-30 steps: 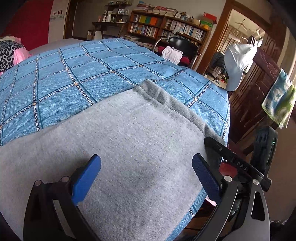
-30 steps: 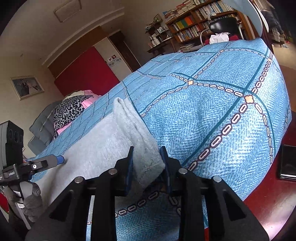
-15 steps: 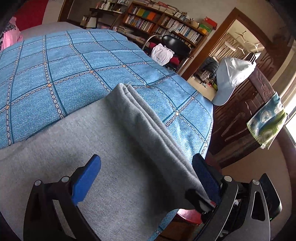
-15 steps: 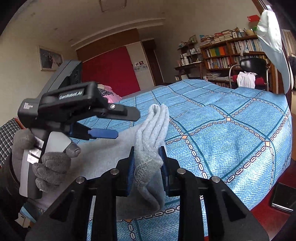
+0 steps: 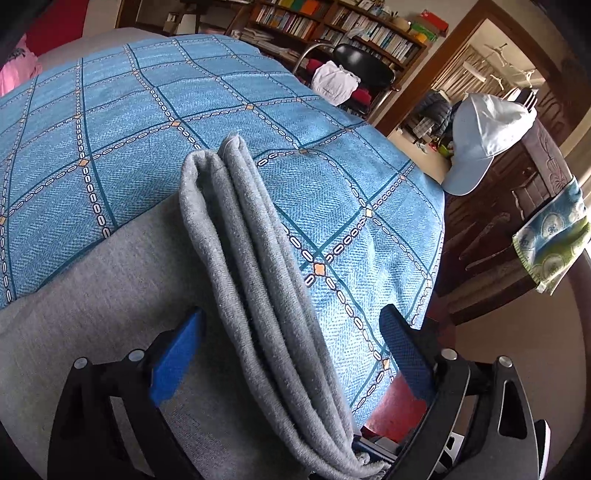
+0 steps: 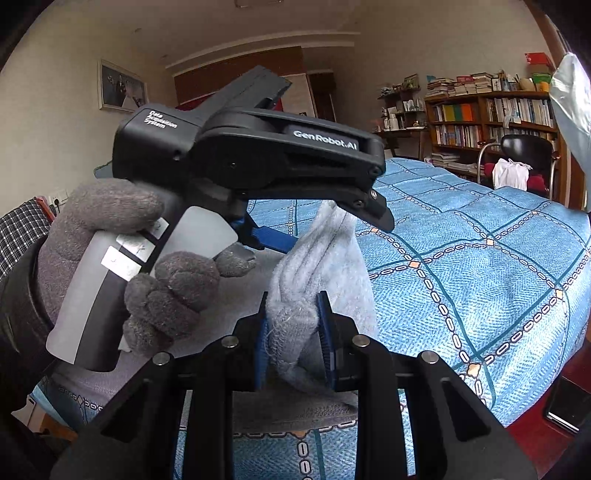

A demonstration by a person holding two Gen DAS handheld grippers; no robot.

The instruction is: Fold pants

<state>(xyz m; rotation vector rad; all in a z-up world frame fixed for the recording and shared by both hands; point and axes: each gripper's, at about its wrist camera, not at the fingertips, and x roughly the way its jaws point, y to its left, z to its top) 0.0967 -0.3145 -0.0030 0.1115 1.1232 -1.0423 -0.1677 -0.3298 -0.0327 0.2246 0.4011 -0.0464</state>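
Observation:
Grey pants [image 5: 110,295] lie flat on a blue patterned bedspread [image 5: 110,129]. One edge of them is gathered into a thick ridge of folds [image 5: 251,258], raised off the bed. My right gripper [image 6: 293,306] is shut on the near end of that ridge [image 6: 325,251]. My left gripper [image 5: 291,314] straddles the ridge; its jaws are closing and the blue pads stand clear of the cloth on both sides. In the right wrist view the left gripper [image 6: 328,227] hangs over the ridge, held by a grey-gloved hand [image 6: 122,240].
The bed's corner drops off at the right [image 5: 424,295] onto red floor. Beyond stand a black chair with white cloth [image 5: 343,81], bookshelves [image 5: 332,26], a pale cap [image 5: 484,136] and a towel [image 5: 550,240] on dark wooden furniture. A dark flat object [image 6: 569,406] lies on the floor.
The right gripper has lifted the pants' edge off the bed and rolled upright, bunching it into a ridge. The left gripper has moved over that ridge, and its pads stand slightly closer.

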